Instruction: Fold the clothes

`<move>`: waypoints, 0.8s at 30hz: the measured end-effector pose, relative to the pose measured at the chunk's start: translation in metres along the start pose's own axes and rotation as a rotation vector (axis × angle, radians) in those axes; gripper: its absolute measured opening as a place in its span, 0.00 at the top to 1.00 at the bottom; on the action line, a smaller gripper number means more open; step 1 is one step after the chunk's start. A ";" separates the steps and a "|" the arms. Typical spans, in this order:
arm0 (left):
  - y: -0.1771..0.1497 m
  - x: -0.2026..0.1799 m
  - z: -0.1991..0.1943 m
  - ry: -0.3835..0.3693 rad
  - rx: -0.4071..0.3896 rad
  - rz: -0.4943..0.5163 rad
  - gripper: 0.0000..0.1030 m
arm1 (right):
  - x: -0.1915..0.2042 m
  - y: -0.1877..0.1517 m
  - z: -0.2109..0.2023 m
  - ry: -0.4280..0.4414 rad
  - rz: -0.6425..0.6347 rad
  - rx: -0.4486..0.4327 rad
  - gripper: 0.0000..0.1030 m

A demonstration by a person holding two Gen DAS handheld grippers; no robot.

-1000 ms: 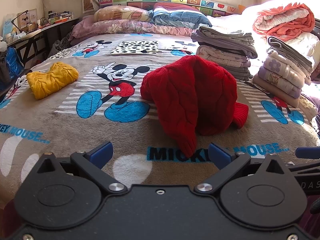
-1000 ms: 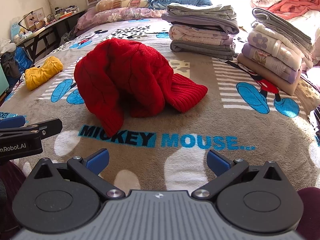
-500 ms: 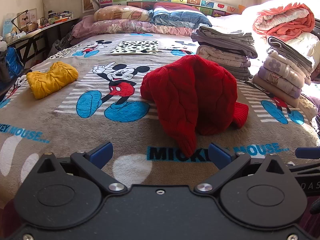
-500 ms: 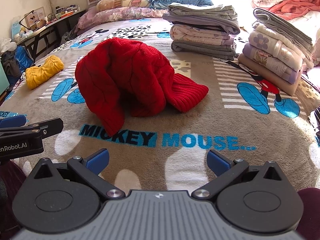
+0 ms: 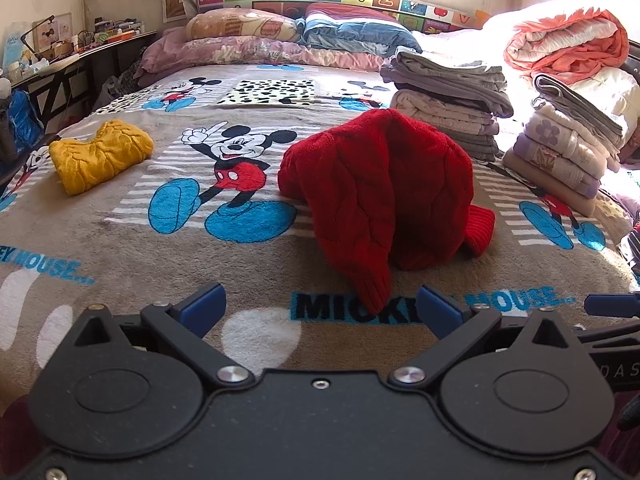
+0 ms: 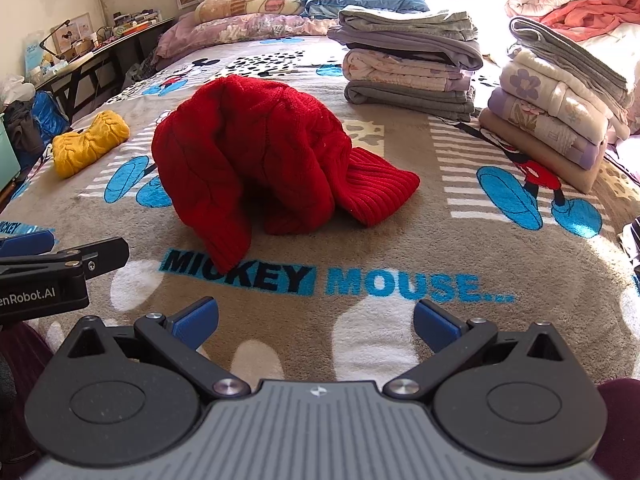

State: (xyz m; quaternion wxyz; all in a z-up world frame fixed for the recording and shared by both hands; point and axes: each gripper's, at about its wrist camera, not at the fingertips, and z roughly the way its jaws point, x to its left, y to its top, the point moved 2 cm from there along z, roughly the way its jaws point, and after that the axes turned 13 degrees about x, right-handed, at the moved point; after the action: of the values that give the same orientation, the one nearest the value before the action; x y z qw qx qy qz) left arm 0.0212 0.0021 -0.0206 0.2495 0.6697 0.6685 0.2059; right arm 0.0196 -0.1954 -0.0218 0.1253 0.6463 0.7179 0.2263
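Chunky cable-knit red sweater [image 5: 384,184], seemingly wool

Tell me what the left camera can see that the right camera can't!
Only the left wrist view shows the whole pointing Mickey picture printed on the blanket; in the right wrist view the sweater covers most of it. Only the right wrist view shows the full word "MOUSE" and the left gripper from the side. Both show the crumpled red sweater, the yellow sweater and the folded stacks.

Desk clutter [image 5: 60,46] too small to ID; striped cloth [image 6: 632,240] cut off by right edge.
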 end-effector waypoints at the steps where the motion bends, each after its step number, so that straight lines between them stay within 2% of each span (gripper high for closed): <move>1: 0.001 0.001 0.001 -0.006 0.001 -0.004 0.00 | 0.000 0.000 0.000 0.004 -0.001 -0.002 0.00; 11: 0.021 0.022 0.010 -0.074 -0.004 -0.077 0.00 | -0.013 0.011 0.004 0.140 0.043 -0.064 0.00; 18: 0.043 0.031 0.020 -0.128 -0.016 -0.046 0.00 | -0.023 0.025 0.016 0.233 0.076 -0.091 0.00; 21: 0.053 0.033 0.027 -0.149 0.030 -0.015 0.00 | -0.030 0.035 0.022 0.279 0.098 -0.098 0.00; 24: 0.064 0.041 0.031 -0.177 0.048 -0.037 0.00 | -0.040 0.047 0.031 0.334 0.124 -0.099 0.00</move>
State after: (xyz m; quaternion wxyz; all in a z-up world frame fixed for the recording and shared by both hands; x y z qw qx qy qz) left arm 0.0916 0.0420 -0.0091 0.2953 0.6787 0.6608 0.1249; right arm 0.0803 -0.2266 -0.0298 0.0220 0.6357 0.6755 0.3729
